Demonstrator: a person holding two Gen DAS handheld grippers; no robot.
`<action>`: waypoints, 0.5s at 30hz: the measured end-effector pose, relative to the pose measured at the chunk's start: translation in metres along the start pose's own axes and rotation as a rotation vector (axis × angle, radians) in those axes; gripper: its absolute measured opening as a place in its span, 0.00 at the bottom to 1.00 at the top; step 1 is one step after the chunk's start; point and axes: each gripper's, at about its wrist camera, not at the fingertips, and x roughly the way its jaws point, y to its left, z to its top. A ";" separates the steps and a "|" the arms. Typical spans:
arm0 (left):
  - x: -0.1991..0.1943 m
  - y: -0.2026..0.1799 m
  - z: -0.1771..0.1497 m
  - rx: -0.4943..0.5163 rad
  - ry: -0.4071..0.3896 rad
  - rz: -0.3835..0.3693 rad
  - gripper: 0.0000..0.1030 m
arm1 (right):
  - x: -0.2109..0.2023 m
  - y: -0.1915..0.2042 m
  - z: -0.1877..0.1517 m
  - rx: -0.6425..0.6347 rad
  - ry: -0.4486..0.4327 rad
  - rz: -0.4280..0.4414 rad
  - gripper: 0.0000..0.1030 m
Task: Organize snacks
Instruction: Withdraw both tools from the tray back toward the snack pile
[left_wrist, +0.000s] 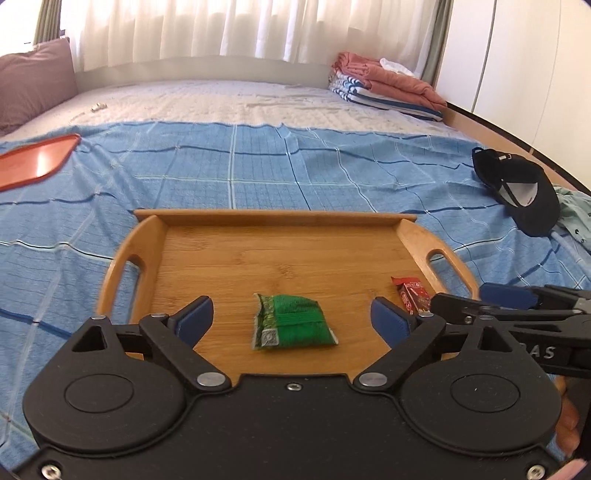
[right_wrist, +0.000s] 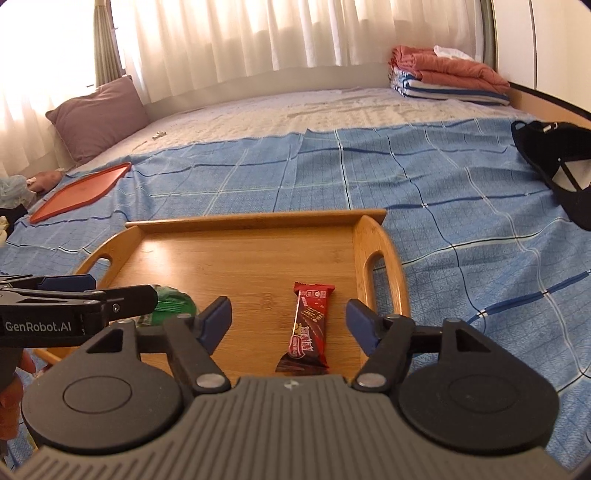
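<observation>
A wooden tray (left_wrist: 280, 236) with two handles lies on the blue checked bedspread; it also shows in the right wrist view (right_wrist: 243, 251). A green snack packet (left_wrist: 293, 321) lies in its near middle, between the fingers of my open left gripper (left_wrist: 293, 319). A red chocolate bar (right_wrist: 308, 328) lies near the tray's right handle, between the fingers of my open right gripper (right_wrist: 288, 319). The bar's top end shows in the left wrist view (left_wrist: 412, 295), partly behind the right gripper. The green packet (right_wrist: 171, 301) is partly hidden behind the left gripper in the right wrist view. Neither gripper holds anything.
A flat red tray (right_wrist: 79, 192) lies on the bed at the far left. A black cap (left_wrist: 517, 184) lies at the right edge. Folded towels and blankets (right_wrist: 447, 77) are stacked at the far right corner. A purple pillow (right_wrist: 98, 114) leans at the far left.
</observation>
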 end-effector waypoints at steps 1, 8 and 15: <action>-0.007 0.000 -0.001 0.001 -0.010 0.003 0.92 | -0.006 0.002 -0.001 -0.005 -0.007 0.001 0.80; -0.056 0.006 -0.017 -0.004 -0.050 -0.015 0.95 | -0.048 0.010 -0.010 -0.025 -0.055 0.025 0.87; -0.102 0.007 -0.042 0.030 -0.090 -0.034 0.97 | -0.087 0.017 -0.030 -0.042 -0.105 0.030 0.90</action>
